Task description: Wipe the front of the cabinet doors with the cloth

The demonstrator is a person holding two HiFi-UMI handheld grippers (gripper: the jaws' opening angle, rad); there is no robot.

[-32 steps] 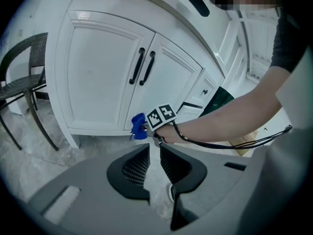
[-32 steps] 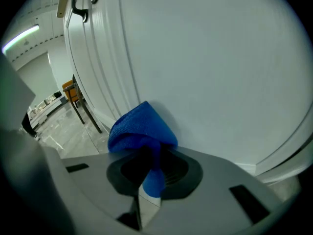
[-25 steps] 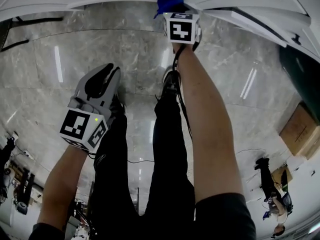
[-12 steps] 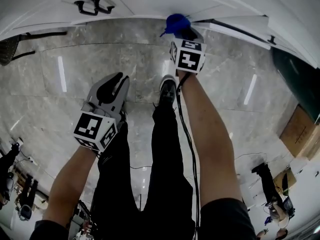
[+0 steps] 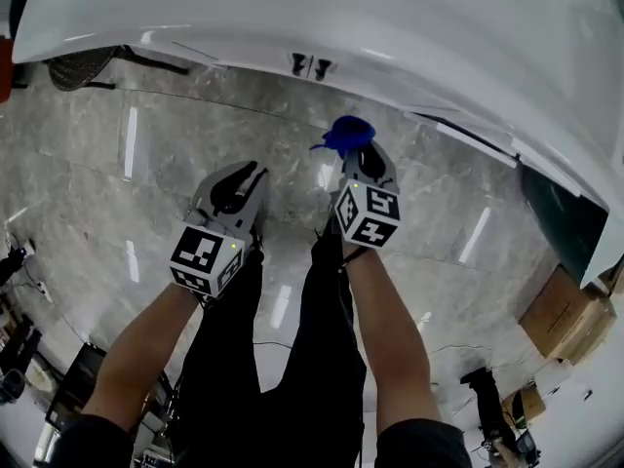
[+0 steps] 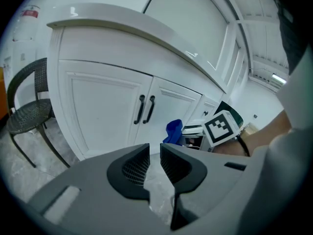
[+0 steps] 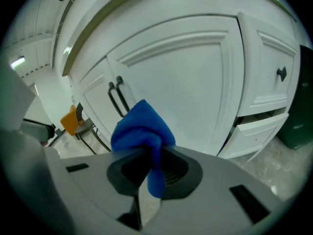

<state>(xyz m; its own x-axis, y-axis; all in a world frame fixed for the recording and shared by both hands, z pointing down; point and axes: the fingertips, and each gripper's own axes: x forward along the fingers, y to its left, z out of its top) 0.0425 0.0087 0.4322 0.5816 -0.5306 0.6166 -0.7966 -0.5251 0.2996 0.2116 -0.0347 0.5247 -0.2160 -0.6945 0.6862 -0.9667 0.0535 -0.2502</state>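
The white cabinet doors (image 7: 186, 77) with a pair of dark handles (image 7: 117, 99) fill the right gripper view. My right gripper (image 7: 149, 153) is shut on a bunched blue cloth (image 7: 142, 129), which sticks out past the jaws. From the head view the cloth (image 5: 348, 133) hangs over the floor, a short way off the cabinet front (image 5: 409, 76). My left gripper (image 5: 237, 188) hovers left of it, lower, its jaws drawn together to a thin slit with nothing held. Its own view (image 6: 155, 163) shows the doors (image 6: 107, 116), the handles (image 6: 145, 109) and the cloth (image 6: 173, 131).
A black mesh chair (image 6: 29, 111) stands left of the cabinet. Right of the doors are drawers (image 7: 274, 82), one slightly pulled out. A dark green bin (image 5: 561, 217) and a cardboard box (image 5: 570, 315) sit at the right. My legs stand on grey marble floor (image 5: 127, 174).
The right gripper has drawn the cloth back from the cabinet front. The head view now takes in more of the cabinet, and both grippers sit closer together.
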